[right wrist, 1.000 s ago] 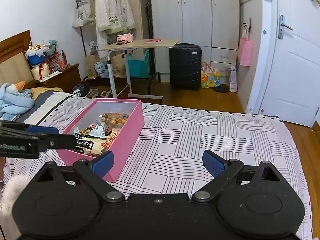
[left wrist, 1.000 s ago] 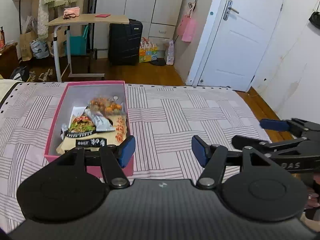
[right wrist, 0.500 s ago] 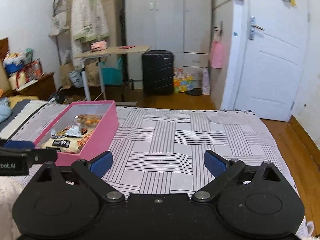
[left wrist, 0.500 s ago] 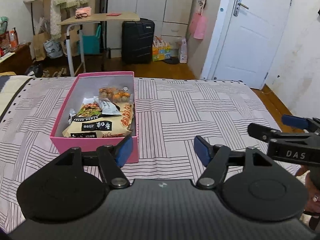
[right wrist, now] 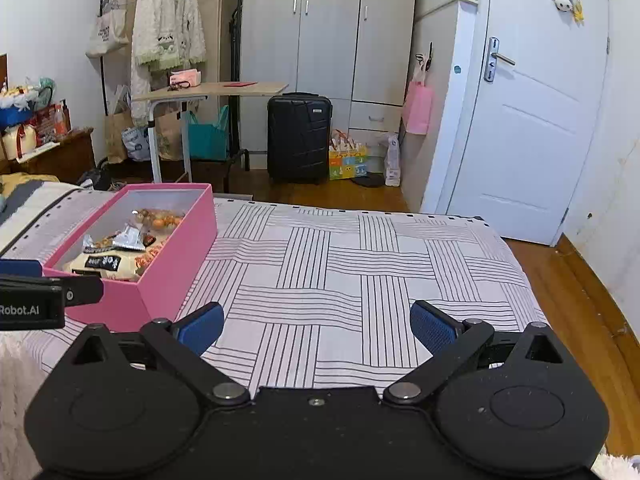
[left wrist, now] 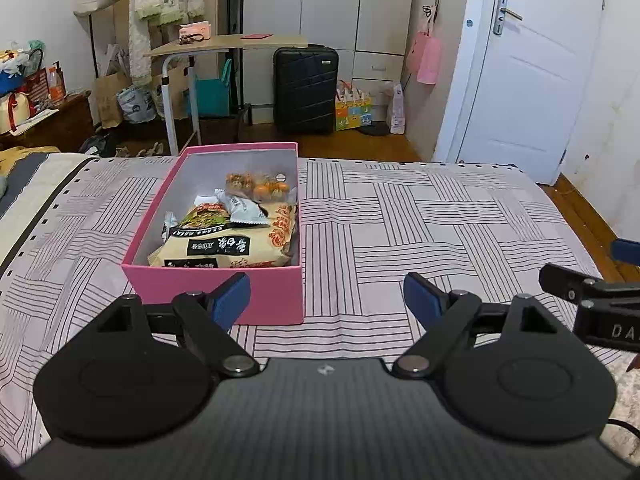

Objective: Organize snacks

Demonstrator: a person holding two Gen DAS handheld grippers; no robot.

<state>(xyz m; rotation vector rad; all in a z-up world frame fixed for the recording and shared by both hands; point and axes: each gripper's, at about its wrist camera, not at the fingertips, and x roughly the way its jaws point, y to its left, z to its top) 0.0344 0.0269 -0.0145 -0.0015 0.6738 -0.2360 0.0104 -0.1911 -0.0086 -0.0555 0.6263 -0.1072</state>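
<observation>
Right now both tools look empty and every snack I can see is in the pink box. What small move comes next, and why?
Probably hold both back and check for stragglers. The left tool and right tool are open and hold nothing; the snack packets lie inside the pink box, and no loose snack shows on the striped bedspread. The task may well be finished.

1. The bed (left wrist: 440, 216) carries a pale pink cover printed with blocks of black stripes.
2. A pink box (left wrist: 256, 296) sits directly on the cover, left of middle, open-topped and holding snack packets (left wrist: 224, 240).
3. A grey-and-cream blanket (left wrist: 28, 196) lies at the bed's left edge.
</observation>
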